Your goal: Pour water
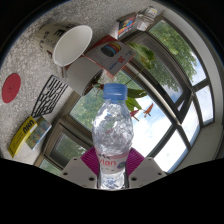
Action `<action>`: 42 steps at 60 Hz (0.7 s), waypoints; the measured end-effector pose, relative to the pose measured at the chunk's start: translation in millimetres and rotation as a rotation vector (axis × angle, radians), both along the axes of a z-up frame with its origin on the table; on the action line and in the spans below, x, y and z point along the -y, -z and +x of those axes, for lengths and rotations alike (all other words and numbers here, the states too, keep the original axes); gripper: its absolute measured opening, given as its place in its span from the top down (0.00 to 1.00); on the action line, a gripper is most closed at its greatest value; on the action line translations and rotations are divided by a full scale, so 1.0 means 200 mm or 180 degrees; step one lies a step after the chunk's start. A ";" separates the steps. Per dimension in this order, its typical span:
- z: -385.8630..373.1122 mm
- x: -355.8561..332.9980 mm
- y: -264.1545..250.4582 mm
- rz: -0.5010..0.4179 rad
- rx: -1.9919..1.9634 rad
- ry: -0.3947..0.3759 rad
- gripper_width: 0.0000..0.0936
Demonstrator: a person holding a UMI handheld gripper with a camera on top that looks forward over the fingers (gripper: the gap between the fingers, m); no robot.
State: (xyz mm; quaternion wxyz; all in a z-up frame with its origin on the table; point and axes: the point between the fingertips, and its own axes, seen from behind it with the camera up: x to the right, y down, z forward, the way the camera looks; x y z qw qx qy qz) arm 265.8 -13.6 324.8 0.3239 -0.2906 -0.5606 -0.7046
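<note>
Tongs (112,165) clamped on water bottle (112,135), blue cap on, held upright to avoid spilling. Raised above tabletop (25,65); white cup (72,44) well beyond, likely pour target.

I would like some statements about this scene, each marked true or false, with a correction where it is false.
1. The gripper holds a clear water bottle between its fingers. True.
2. The bottle has a red cap. False: the cap is blue.
3. The bottle is tipped on its side. False: it appears upright between the fingers.
4. A white bowl stands beyond the bottle on the table. True.
5. A red round spot shows on the table. True.
</note>
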 end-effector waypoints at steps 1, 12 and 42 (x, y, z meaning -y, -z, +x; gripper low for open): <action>-0.04 -0.02 0.03 -0.0050 0.0094 -0.0034 0.67; -0.26 -0.12 0.32 -0.0473 0.0649 -0.0219 0.67; -0.11 0.13 -0.40 0.0305 -0.3051 -0.0780 0.68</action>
